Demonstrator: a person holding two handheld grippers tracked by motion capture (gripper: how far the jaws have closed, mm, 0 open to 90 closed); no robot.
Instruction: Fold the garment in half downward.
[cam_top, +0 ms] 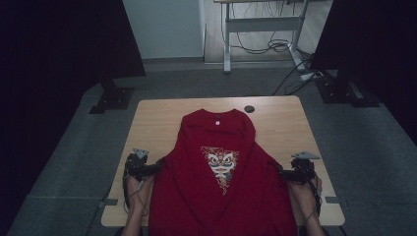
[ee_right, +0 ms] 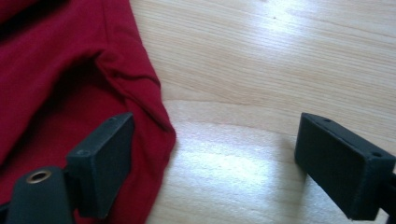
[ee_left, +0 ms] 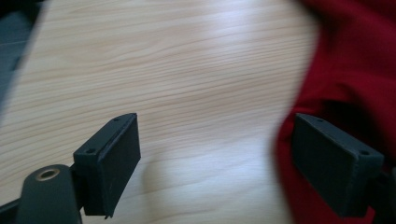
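Observation:
A red T-shirt (cam_top: 196, 196) with a lion-face print (cam_top: 221, 167) lies flat on the wooden table (cam_top: 157, 118), collar at the far side, hem hanging over the near edge. My left gripper (cam_top: 160, 164) is at the shirt's left sleeve edge, its jaws open. In the left gripper view the left gripper (ee_left: 215, 135) spans bare wood, and the shirt (ee_left: 355, 60) lies under one jaw. My right gripper (cam_top: 281, 169) is at the right sleeve edge, also open. In the right gripper view the right gripper (ee_right: 217, 130) straddles the edge of the shirt (ee_right: 60, 70), with the pads clear of the cloth.
A small black round disc (cam_top: 250, 108) lies on the table behind the collar. Black stands (cam_top: 112, 98) flank the table on the grey floor. A desk frame with cables (cam_top: 265, 44) is farther back. Bare wood shows on both sides of the shirt.

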